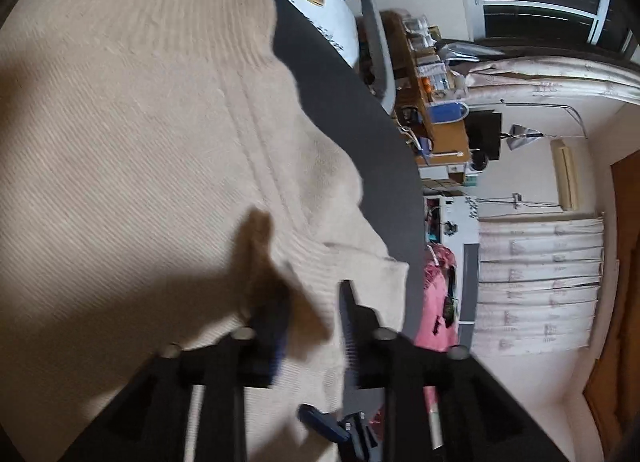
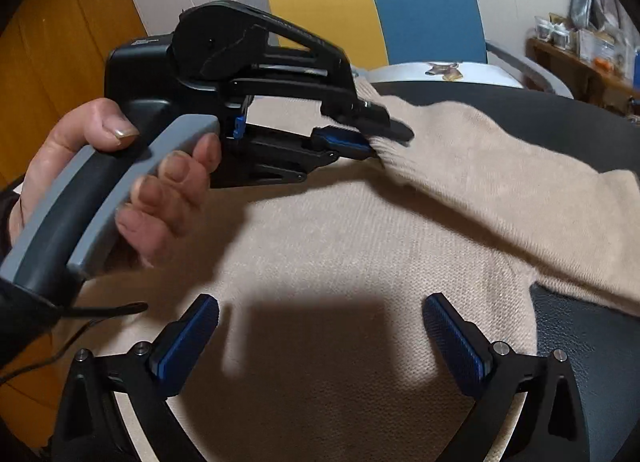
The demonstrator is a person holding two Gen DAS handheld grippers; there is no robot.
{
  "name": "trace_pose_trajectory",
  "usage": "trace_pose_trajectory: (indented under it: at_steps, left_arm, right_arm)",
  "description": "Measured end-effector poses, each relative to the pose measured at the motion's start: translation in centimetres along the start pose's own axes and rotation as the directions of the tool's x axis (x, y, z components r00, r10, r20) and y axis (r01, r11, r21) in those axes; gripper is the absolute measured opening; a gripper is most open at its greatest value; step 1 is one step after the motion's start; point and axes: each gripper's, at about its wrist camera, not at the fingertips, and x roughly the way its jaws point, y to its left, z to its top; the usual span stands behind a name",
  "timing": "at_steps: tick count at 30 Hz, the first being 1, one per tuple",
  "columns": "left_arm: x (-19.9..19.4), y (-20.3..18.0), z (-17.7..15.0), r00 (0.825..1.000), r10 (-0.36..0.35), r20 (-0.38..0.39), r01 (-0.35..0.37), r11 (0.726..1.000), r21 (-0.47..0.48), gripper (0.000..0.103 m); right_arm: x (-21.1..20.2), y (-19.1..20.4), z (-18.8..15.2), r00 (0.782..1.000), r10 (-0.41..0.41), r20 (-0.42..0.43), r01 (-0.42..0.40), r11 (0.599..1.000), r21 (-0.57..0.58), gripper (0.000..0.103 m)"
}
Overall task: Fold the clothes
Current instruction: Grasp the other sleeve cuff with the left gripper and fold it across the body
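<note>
A beige knit sweater point(image 1: 140, 141) lies spread on a dark tabletop point(image 1: 360, 121). In the left wrist view my left gripper point(image 1: 310, 302) is shut on a ribbed fold of the sweater's edge. The right wrist view shows that left gripper point(image 2: 384, 137) held by a hand point(image 2: 120, 181), pinching the cuff point(image 2: 394, 155) of the sleeve point(image 2: 500, 165), which is stretched over the sweater body point(image 2: 340, 262). My right gripper point(image 2: 320, 308) hovers open just above the body, its blue pads point(image 2: 452, 342) wide apart with nothing between them.
The dark tabletop point(image 2: 580, 322) shows at the right of the sweater. A blue and yellow chair point(image 2: 420, 9) stands behind the table. A cluttered wooden shelf point(image 1: 432, 101) and a pink garment point(image 1: 436, 294) are farther off in the room.
</note>
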Motion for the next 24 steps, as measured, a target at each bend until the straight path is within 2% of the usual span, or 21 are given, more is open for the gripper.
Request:
trace_pose_trajectory:
  at_steps: [4, 6, 13, 14, 16, 17, 21, 24]
  left_arm:
    - [-1.0, 0.9, 0.7, 1.0, -0.012, -0.017, 0.012, 1.0, 0.01, 0.043]
    - [-1.6, 0.8, 0.5, 1.0, -0.008, -0.018, 0.009, 0.999, 0.035, 0.055]
    - [-1.4, -0.5, -1.4, 0.996, 0.087, -0.034, -0.081, 0.984, 0.16, 0.054]
    - [-1.1, -0.6, -1.3, 0.994, 0.1, -0.046, -0.091, 0.981, 0.17, 0.052]
    - [-0.5, -0.9, -1.3, 0.99, 0.126, -0.07, -0.111, 0.976, 0.189, 0.033]
    - [-0.2, -1.0, -1.3, 0.987, 0.139, -0.082, -0.12, 0.973, 0.199, 0.004]
    - [0.6, -1.7, -1.1, 0.977, 0.18, -0.112, -0.149, 0.959, 0.242, 0.003]
    - [-1.6, -2.9, -0.3, 0.993, 0.104, -0.049, -0.088, 0.961, 0.261, 0.003]
  right_arm:
    - [-0.7, -1.6, -0.5, 0.995, 0.084, 0.051, -0.087, 0.994, 0.067, 0.103]
    - [-0.9, -2.3, -0.6, 0.991, 0.114, 0.066, -0.12, 0.989, 0.091, 0.103]
    - [-0.8, -3.1, -0.3, 0.987, 0.139, 0.083, -0.148, 0.983, 0.112, 0.103]
    - [-0.7, -3.1, -0.1, 0.987, 0.137, 0.082, -0.146, 0.983, 0.111, 0.103]
    - [-0.3, -3.0, 0.1, 0.989, 0.127, 0.075, -0.134, 0.986, 0.104, 0.103]
    - [-0.2, -2.8, 0.2, 0.99, 0.119, 0.071, -0.126, 0.987, 0.098, 0.103]
    - [0.4, -1.8, 0.6, 0.998, 0.052, 0.033, -0.053, 0.997, 0.056, 0.103]
    - [1.5, 0.3, 0.8, 0.997, -0.077, -0.025, 0.076, 0.996, -0.043, 0.103]
